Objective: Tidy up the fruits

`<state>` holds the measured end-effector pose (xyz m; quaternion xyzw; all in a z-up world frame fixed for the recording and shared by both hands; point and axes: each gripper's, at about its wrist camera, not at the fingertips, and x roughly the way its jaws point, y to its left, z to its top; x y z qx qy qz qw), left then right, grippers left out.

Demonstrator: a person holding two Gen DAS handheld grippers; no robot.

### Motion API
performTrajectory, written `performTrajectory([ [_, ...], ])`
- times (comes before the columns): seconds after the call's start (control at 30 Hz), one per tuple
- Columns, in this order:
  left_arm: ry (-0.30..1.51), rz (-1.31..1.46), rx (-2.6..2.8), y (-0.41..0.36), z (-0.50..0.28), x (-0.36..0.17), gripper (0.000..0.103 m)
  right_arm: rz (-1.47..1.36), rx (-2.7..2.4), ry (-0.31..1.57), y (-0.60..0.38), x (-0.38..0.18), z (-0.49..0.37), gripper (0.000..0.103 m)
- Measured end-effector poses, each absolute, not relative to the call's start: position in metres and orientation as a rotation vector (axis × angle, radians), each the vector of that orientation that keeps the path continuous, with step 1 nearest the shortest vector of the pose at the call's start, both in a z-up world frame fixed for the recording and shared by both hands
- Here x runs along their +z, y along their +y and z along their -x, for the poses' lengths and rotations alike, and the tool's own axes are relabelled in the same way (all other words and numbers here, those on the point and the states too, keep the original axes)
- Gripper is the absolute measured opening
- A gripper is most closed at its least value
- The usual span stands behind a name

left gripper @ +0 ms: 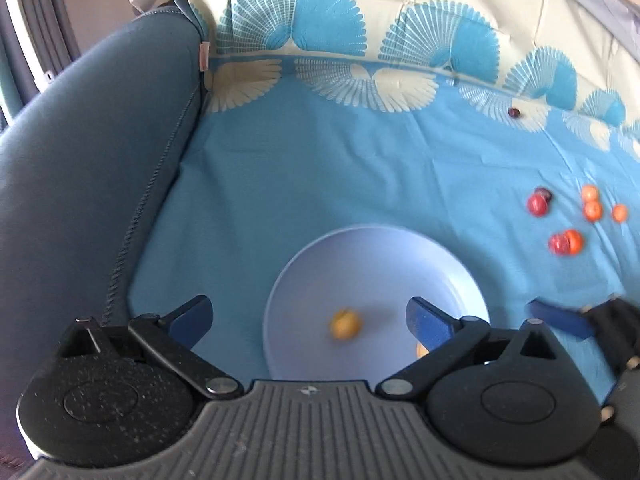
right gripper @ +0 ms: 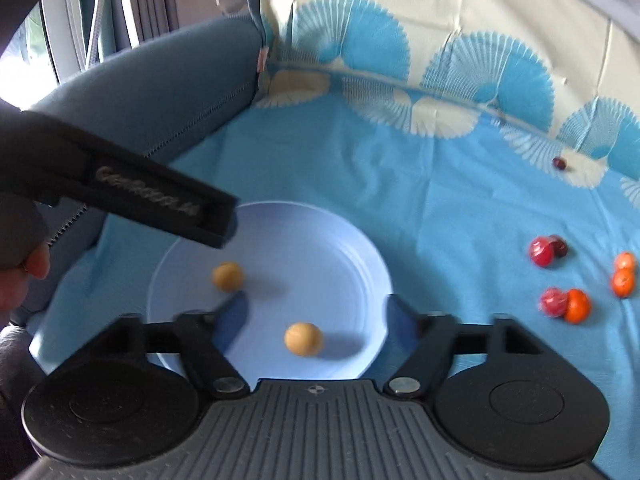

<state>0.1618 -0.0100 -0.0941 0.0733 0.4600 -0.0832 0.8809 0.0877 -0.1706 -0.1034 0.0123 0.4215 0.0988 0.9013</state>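
Both the left gripper (left gripper: 310,318) and right gripper (right gripper: 316,320) are spread wide, empty, above the pale blue plate (right gripper: 340,248). Two yellow fruits (right gripper: 303,339) lie on it; red and orange fruits (right gripper: 566,304) sit at 3 o'clock on the blue cloth (right gripper: 440,200).

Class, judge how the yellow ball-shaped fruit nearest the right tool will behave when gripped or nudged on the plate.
The yellow fruit looks round, so it will probably roll if nudged. The plate looks smooth, offering little to stop it. Being small between wide-open pads, it may squirt sideways unless centred.

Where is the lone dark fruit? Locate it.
In the right wrist view the dark fruit lies far right on the cloth's white fan border, beyond the red fruits.
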Motion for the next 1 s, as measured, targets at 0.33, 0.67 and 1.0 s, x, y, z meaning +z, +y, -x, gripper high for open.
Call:
performTrajectory([
  [0.33, 1.032, -0.037, -0.076, 0.041, -0.055, -0.062, 0.103, -0.076, 0.164, 0.926, -0.169, -0.044, 0.006, 0.102],
  [0.67, 0.939, -0.011, -0.073, 0.056, 0.01, -0.024, 0.103, -0.071, 0.136, 0.816, -0.155, 0.001, 0.073, 0.102],
  [1.0, 0.869, 0.025, -0.052, 0.063, 0.045, 0.003, 0.103, -0.043, 0.152, 0.711, -0.15, 0.031, 0.11, 0.102],
])
